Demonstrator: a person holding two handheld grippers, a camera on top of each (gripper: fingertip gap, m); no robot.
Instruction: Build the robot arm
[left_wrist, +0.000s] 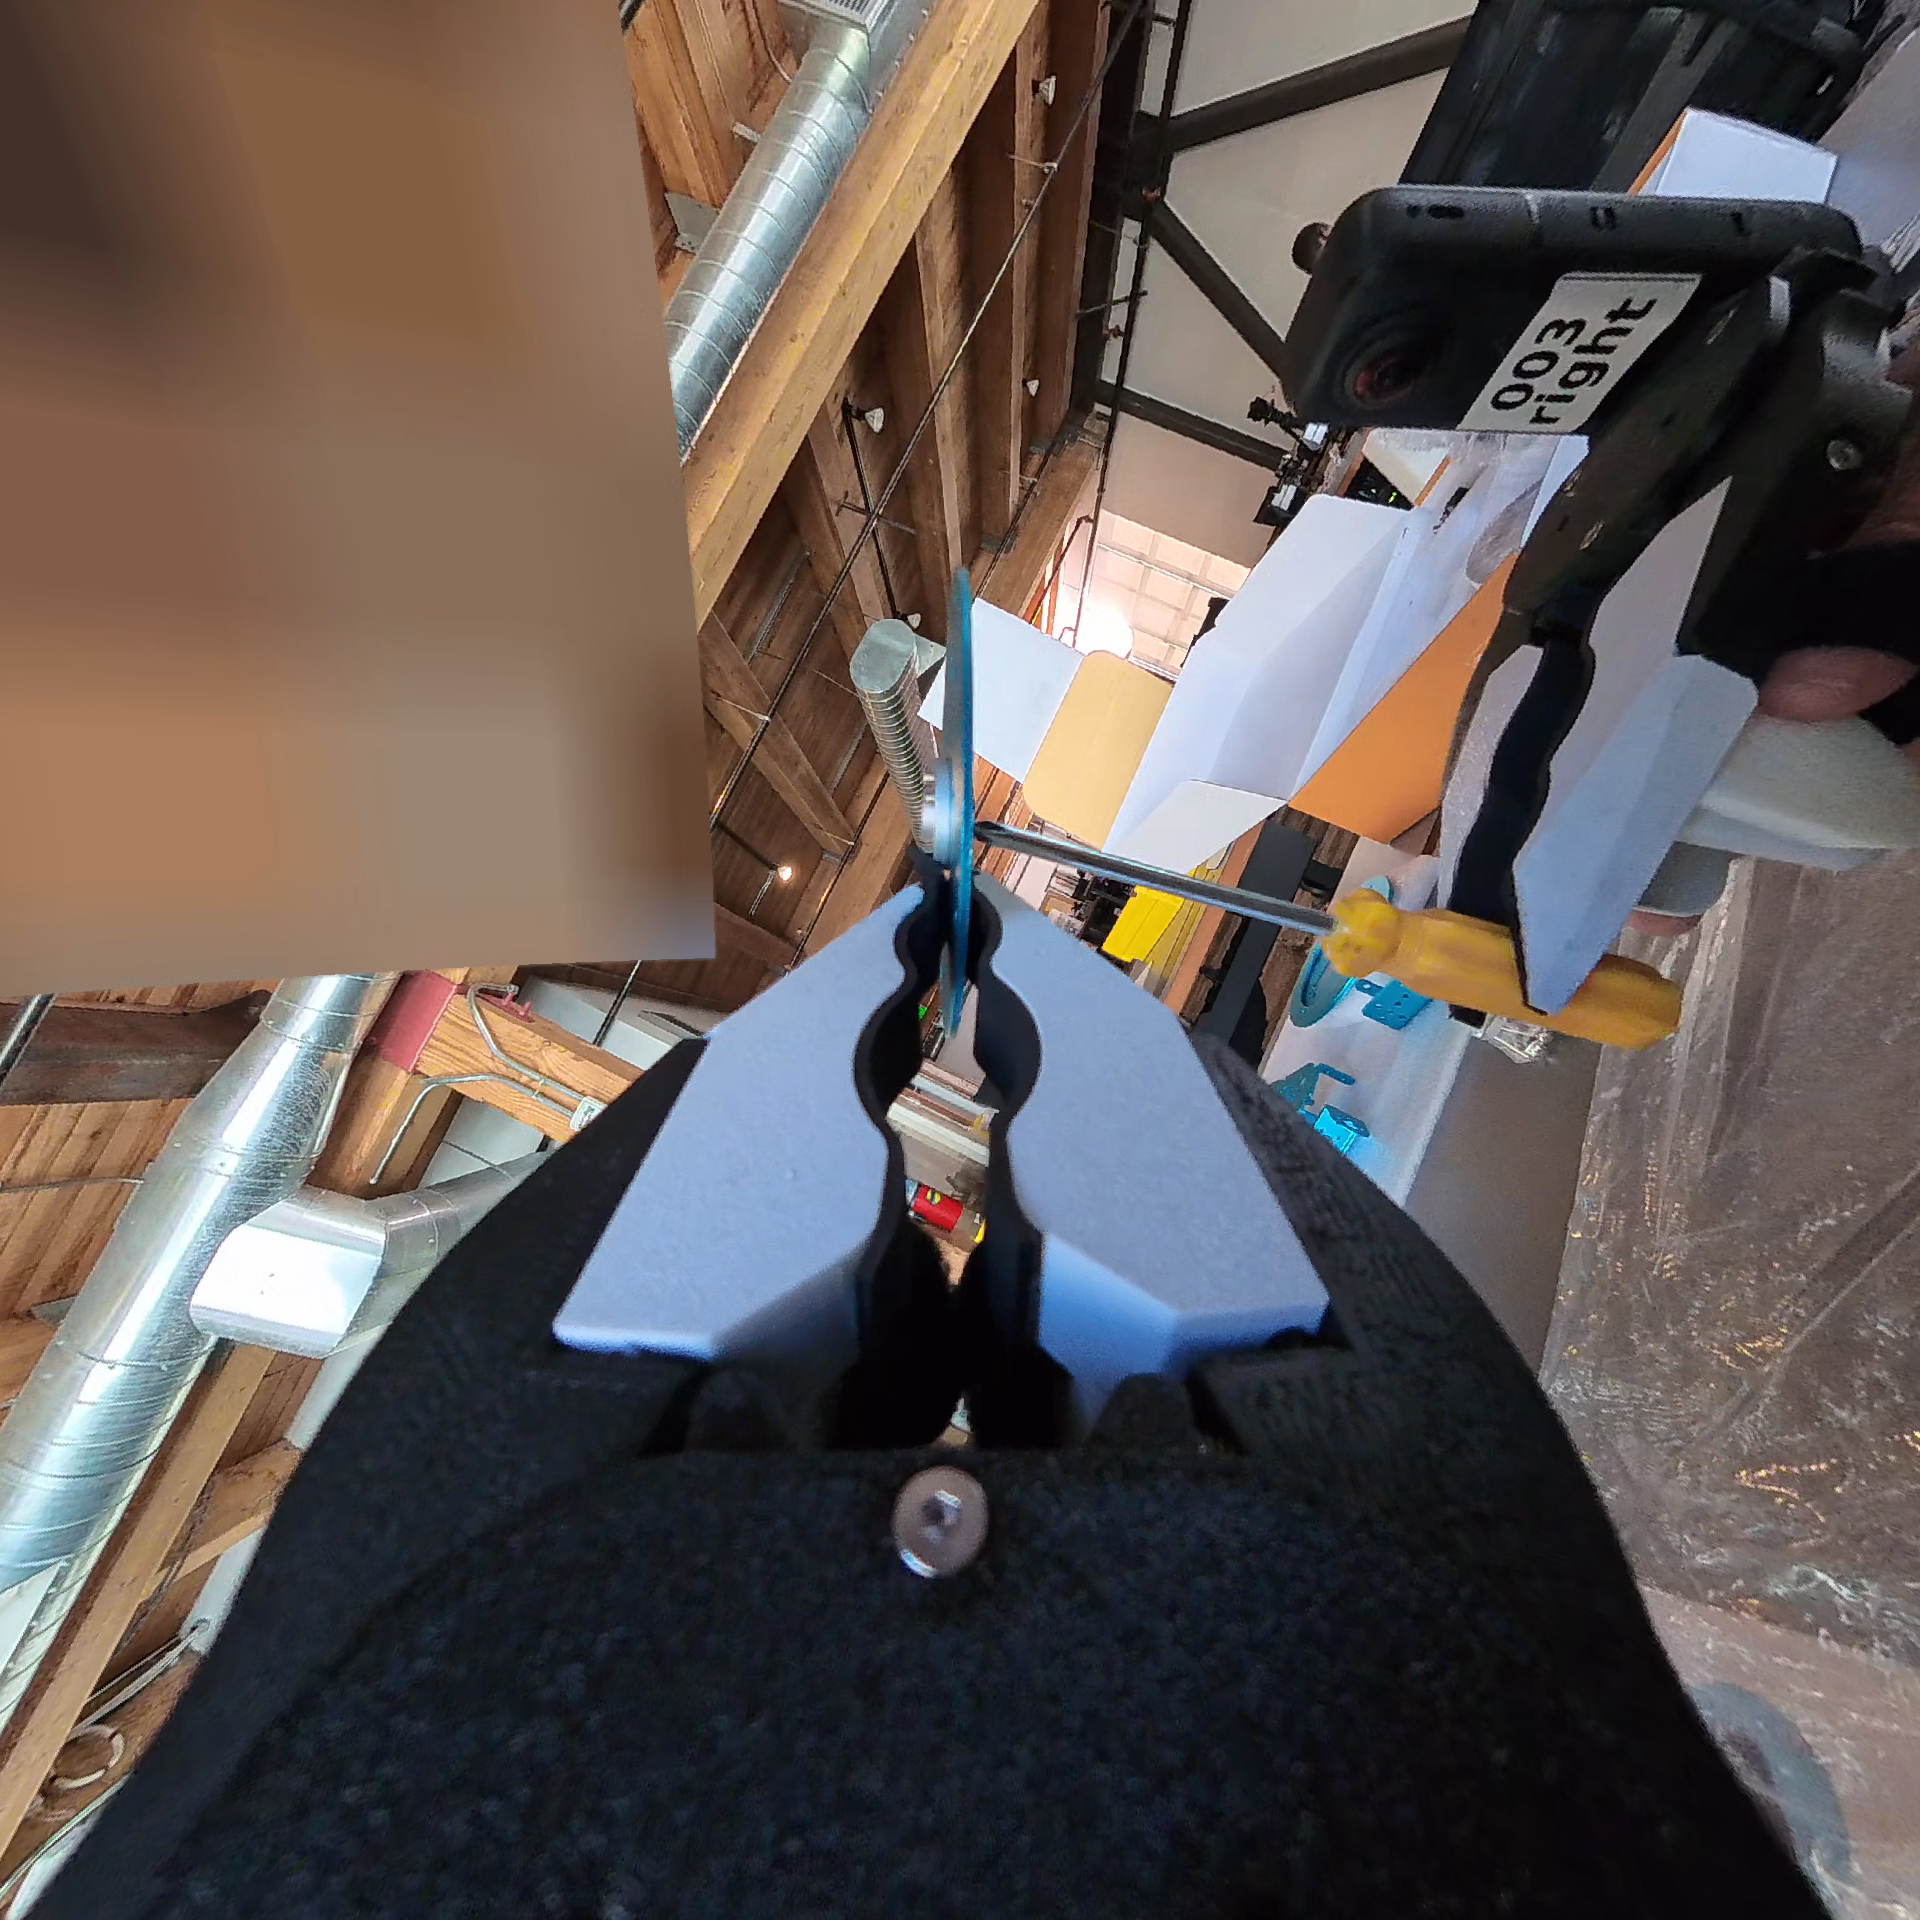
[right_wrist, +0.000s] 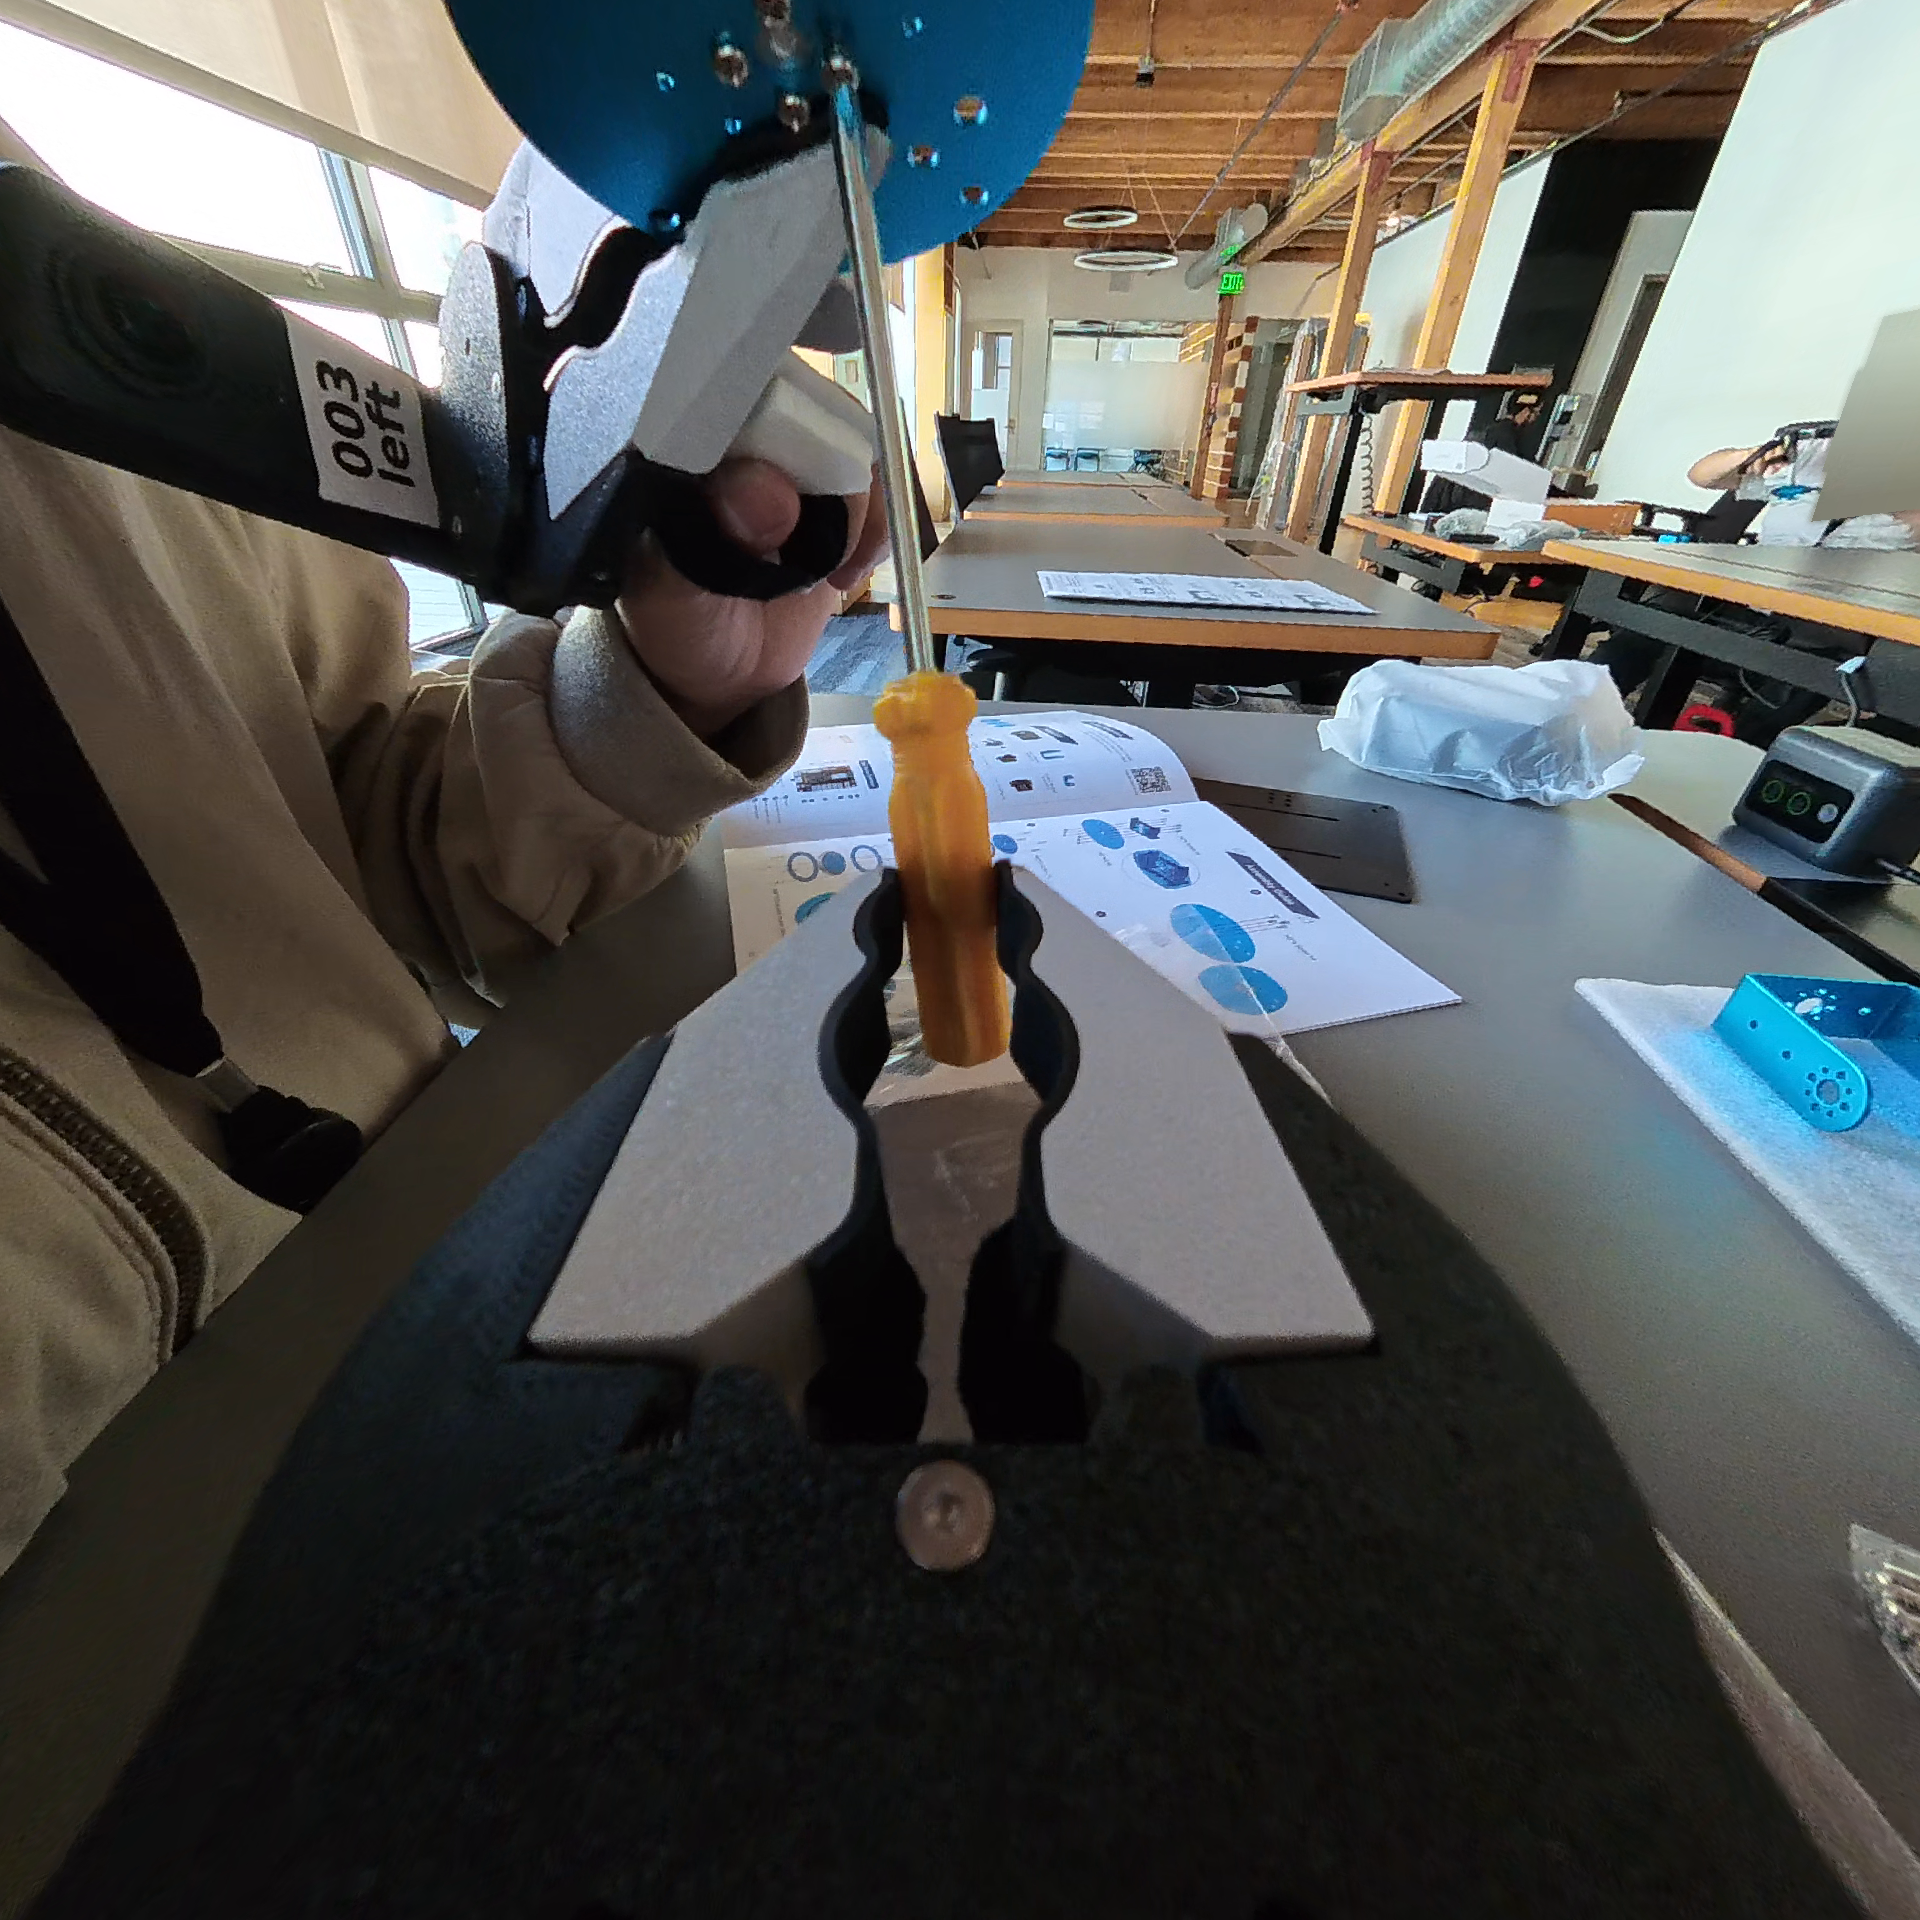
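My left gripper is shut on the edge of a round blue metal disc and holds it up in the air, edge-on in the left wrist view. A silver ribbed cylinder stands off the disc's far face. The disc shows flat-on in the right wrist view, with several small screws and holes. My right gripper is shut on the yellow handle of a screwdriver. Its steel shaft reaches up and its tip sits on a screw on the disc. The right gripper and screwdriver also show in the left wrist view.
A grey table holds an open instruction booklet, a dark metal plate, a white plastic bag, a small grey device, a white foam sheet with a blue metal bracket. A person's beige sleeve is at left.
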